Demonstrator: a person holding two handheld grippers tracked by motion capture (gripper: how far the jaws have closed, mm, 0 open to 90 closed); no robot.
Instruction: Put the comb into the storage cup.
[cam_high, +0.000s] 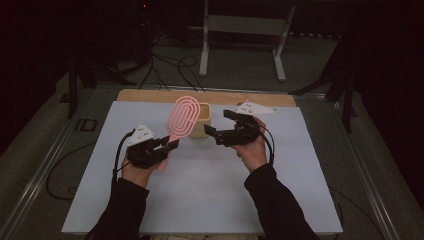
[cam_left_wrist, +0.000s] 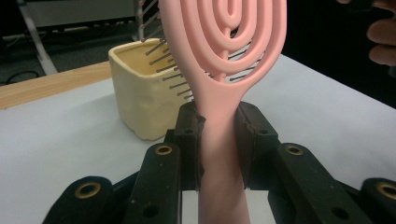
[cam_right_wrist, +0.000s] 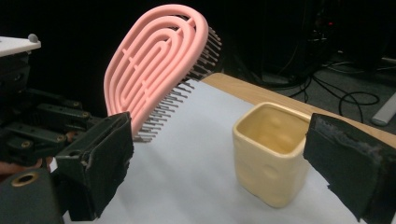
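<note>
A pink vented hairbrush (cam_high: 182, 118) stands tilted up above the table, its handle clamped in my left gripper (cam_high: 169, 145), bristles facing away from me. In the left gripper view the handle (cam_left_wrist: 219, 154) sits between the two black pads, with the brush head (cam_left_wrist: 224, 37) rising above. A cream square cup (cam_high: 202, 121) stands upright on the white table just behind the brush head. My right gripper (cam_high: 219, 123) hovers open beside the cup on its right; in the right gripper view the cup (cam_right_wrist: 271, 151) stands between the spread jaws, with the brush (cam_right_wrist: 154, 70) off to the left.
The white sheet (cam_high: 210, 185) covers a table with a wooden strip (cam_high: 150, 95) along the far edge. Cables (cam_high: 170, 65) and a white frame (cam_high: 240, 30) lie on the dark floor beyond. The near half of the sheet is bare.
</note>
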